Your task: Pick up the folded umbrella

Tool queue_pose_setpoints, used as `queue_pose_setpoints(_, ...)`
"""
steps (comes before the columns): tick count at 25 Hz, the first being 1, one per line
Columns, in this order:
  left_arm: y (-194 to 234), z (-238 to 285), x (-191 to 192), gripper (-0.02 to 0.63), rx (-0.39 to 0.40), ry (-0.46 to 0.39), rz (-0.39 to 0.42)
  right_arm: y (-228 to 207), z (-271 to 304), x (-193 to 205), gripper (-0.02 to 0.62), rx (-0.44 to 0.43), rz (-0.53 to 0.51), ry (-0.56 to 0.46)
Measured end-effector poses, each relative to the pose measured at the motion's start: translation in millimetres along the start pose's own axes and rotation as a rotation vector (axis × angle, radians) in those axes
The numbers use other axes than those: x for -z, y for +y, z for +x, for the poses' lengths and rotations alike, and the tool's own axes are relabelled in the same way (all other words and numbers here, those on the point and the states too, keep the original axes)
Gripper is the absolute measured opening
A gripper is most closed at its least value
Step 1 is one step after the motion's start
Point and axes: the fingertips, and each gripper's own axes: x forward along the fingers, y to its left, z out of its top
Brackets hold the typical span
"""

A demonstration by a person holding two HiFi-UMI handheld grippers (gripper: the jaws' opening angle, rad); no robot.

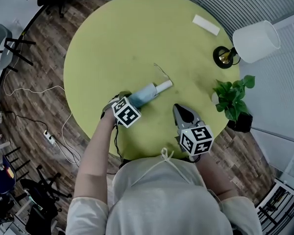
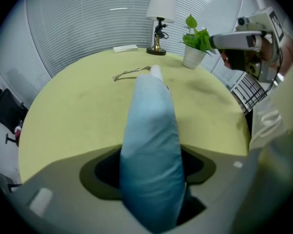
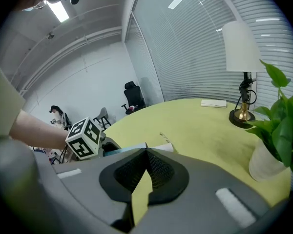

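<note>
The folded umbrella is a light-blue bundle with a white handle end, lying over the round yellow-green table. A thin strap trails from its handle. My left gripper is shut on the umbrella's near end. In the left gripper view the umbrella runs straight out from between the jaws of the left gripper. I cannot tell whether it touches the table. My right gripper hovers to the right near the table's front edge. In the right gripper view the right gripper is shut and empty.
At the table's far right stand a table lamp and a potted plant. A white slip of paper lies at the back. Office chairs and a cable with a power strip are on the wooden floor at left.
</note>
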Motion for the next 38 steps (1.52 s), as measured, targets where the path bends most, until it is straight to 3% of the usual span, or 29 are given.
queue_pose_setpoints(4, -10, -4, 3, 0.281, -0.042, -0.018, -0.013, 4, -15, -6, -0.002, 0.016, -0.028, -0.02)
queue_pose_setpoints(11, -16, -17, 7, 0.278, -0.096, -0.037, -0.027, 5, -45, -10, -0.002, 0.071, -0.033, -0.06)
queue_pose_setpoints(16, -25, -57, -8, 0.279, -0.113, -0.152, -0.047, 17, -60, -5, 0.0, 0.078, -0.032, -0.078)
queue_pose_setpoints(22, -31, -127, -40, 0.282, -0.179, -0.372, -0.105, 36, -75, -12, 0.0, 0.072, -0.041, -0.12)
queue_pose_setpoints(28, -41, -205, -62, 0.284, -0.207, -0.669, -0.217, 51, -82, -24, 0.0, 0.068, -0.019, -0.165)
queue_pose_setpoints(35, -50, -280, -53, 0.285, -0.291, -0.99, -0.361, 73, -90, -42, -0.001, 0.06, -0.051, -0.209)
queue_pose_setpoints(38, -51, -305, -42, 0.285, -0.394, -1.122, -0.4, 79, -95, -51, -0.002, 0.061, -0.069, -0.244)
